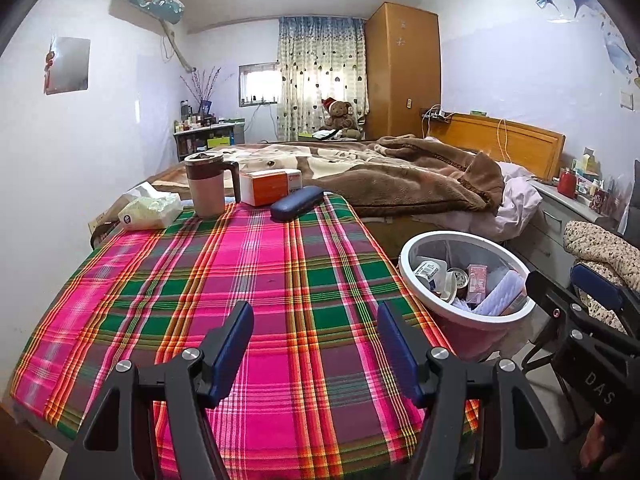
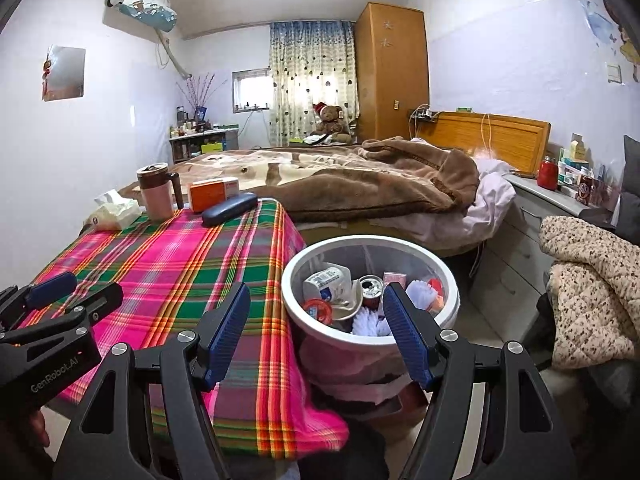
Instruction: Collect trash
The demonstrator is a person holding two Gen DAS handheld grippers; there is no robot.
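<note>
Hovering nearest: left tongs (image 1: pixel 316 354), blue pads spread with nothing between them, over the desk (image 1: pixel 256 280) draped in a pink, green and orange plaid cloth. Right tongs (image 2: pixel 316 334), likewise spread and holding nothing, just in front of the round white-rimmed waste bin with a pink bag (image 2: pixel 370 254).

Bin: on the floor, touching the desk's right edge. Inside it: a white printed carton (image 2: pixel 326 282), an opened drink can (image 2: pixel 371 286), a pink box and white crumpled paper.

Left of the bin and beyond it, at the desk's far end: dark blue oblong case (image 1: pixel 297 203), orange-and-white cardboard box (image 1: pixel 270 186), pink lidded mug with brown band and handle (image 1: pixel 208 184), soft tissue pack (image 1: pixel 150 210).

Beyond the bin: bed under a brown blanket (image 1: pixel 400 176).
</note>
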